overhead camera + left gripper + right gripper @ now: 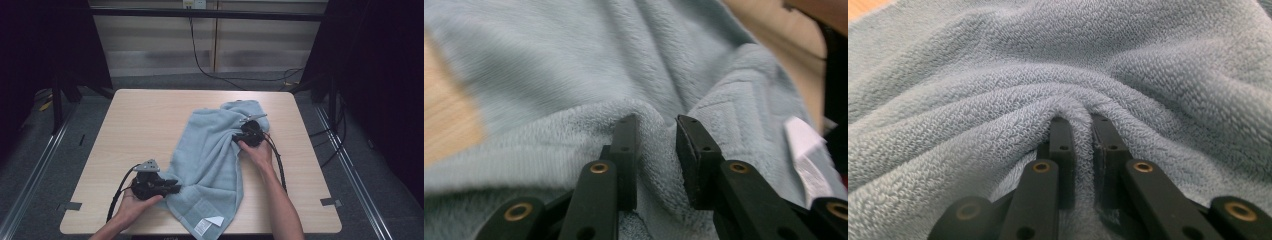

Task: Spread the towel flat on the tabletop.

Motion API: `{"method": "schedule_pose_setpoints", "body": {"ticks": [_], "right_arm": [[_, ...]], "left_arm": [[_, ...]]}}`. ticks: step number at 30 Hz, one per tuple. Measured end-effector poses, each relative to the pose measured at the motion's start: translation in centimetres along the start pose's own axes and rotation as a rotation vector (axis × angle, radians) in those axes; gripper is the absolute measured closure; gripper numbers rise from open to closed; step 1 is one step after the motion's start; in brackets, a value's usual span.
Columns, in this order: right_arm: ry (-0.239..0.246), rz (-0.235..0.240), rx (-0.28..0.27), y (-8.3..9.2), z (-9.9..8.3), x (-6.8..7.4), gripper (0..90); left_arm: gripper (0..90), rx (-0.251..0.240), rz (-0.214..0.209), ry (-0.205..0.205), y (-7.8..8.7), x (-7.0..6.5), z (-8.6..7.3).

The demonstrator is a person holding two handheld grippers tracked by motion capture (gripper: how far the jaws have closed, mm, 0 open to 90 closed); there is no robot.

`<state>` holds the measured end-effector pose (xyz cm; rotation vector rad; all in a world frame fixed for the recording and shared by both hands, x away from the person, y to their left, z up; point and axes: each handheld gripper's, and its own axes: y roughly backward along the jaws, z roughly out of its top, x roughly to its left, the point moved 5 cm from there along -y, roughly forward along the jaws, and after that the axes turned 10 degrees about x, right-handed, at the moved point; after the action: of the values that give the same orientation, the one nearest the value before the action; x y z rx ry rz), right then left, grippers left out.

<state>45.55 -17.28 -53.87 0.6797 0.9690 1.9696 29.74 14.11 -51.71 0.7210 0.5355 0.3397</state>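
Note:
A light blue towel (210, 150) lies crumpled on the wooden table (135, 115), running from the far right down to the near edge. My left gripper (176, 187) is at the towel's near left edge. In the left gripper view its jaws (655, 122) stand apart with a loose fold of the towel (624, 60) between them, the pads not pressing on it. My right gripper (237, 136) is at the towel's right side. In the right gripper view its jaws (1079, 120) are shut on a pinched ridge of the towel (1048, 60), and creases radiate from the grip.
A white label (215, 220) and a care tag (202, 227) hang at the towel's near corner by the table's front edge. The label (804, 150) also shows to the right of the left jaws. Black frame posts stand around the table, and cables (220, 75) lie on the floor behind it.

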Motion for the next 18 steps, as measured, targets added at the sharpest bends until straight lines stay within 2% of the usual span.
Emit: {"method": "schedule_pose_setpoints", "body": {"ticks": [2, 4, 5, 7, 9, 11, 14, 16, 18], "right_arm": [[-0.006, 0.014, -0.023, 0.4, -0.1, 0.3, 76.9], [-0.006, 0.008, -0.039, 1.5, -0.4, 0.6, 69.9], [-0.009, 0.005, -0.053, 2.3, -0.6, 0.9, 66.1], [-0.011, 0.032, -0.101, 4.2, -1.3, 1.3, 61.2], [-0.009, 0.062, -0.139, 6.3, -2.2, 2.1, 58.9], [0.01, 0.092, -0.164, 8.1, -3.3, 3.2, 57.9], [0.044, 0.086, -0.158, 10.0, -4.9, 4.9, 54.1], [0.041, 0.125, -0.176, 11.0, -5.7, 5.8, 54.2], [0.066, 0.169, -0.164, 11.4, -6.6, 7.6, 54.2]], "left_arm": [[66.6, -0.024, -0.014, -0.005, 1.0, 0.1, 0.0], [64.0, -0.058, -0.009, 0.008, 2.2, 0.7, 0.0], [62.8, -0.082, -0.012, 0.022, 2.8, 1.0, 0.1], [59.4, -0.122, 0.003, 0.045, 4.0, 1.9, 0.3], [57.4, -0.142, 0.03, 0.042, 4.9, 2.8, 0.5], [53.8, -0.15, 0.048, 0.059, 5.3, 3.7, 0.6], [51.0, -0.113, 0.117, 0.084, 4.9, 6.0, 0.2], [49.0, -0.087, 0.11, 0.118, 4.5, 7.1, -0.2], [46.7, -0.071, 0.121, 0.131, 4.3, 7.7, -0.5]]}}
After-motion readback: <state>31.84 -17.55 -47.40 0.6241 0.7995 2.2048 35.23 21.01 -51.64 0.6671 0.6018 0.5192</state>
